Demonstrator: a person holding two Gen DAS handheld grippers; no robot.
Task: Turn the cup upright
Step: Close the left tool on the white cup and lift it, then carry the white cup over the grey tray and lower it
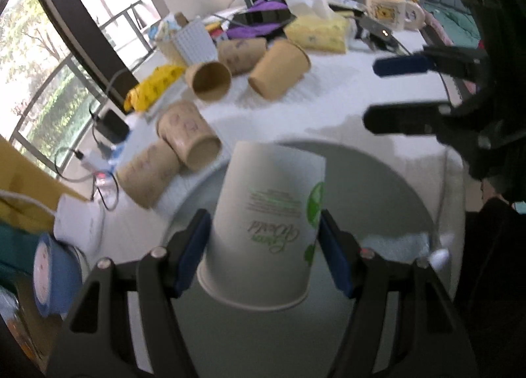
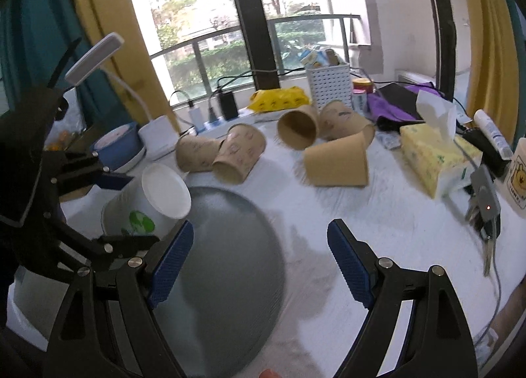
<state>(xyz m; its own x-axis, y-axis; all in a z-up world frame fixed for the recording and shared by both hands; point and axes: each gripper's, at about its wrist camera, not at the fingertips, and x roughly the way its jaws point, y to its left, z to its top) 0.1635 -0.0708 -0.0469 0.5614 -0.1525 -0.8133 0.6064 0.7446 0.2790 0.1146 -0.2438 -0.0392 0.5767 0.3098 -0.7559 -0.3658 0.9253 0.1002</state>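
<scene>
Matt white paper cup; smooth grey tray; ribbed blue fingers.

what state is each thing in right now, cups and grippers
white cup: inverted, tilted, gripped over the grey tray
left gripper: shut on the white cup
right gripper: open, empty
brown cups: five, all on their sides on the table
tissue box: open, tissue sticking out

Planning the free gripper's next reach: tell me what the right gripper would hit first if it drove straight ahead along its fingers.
Probably the brown paper cup lying on its side on the white tablecloth. The right gripper is open and nothing sits between its fingers and that cup, though fisheye depth is uncertain.
</scene>
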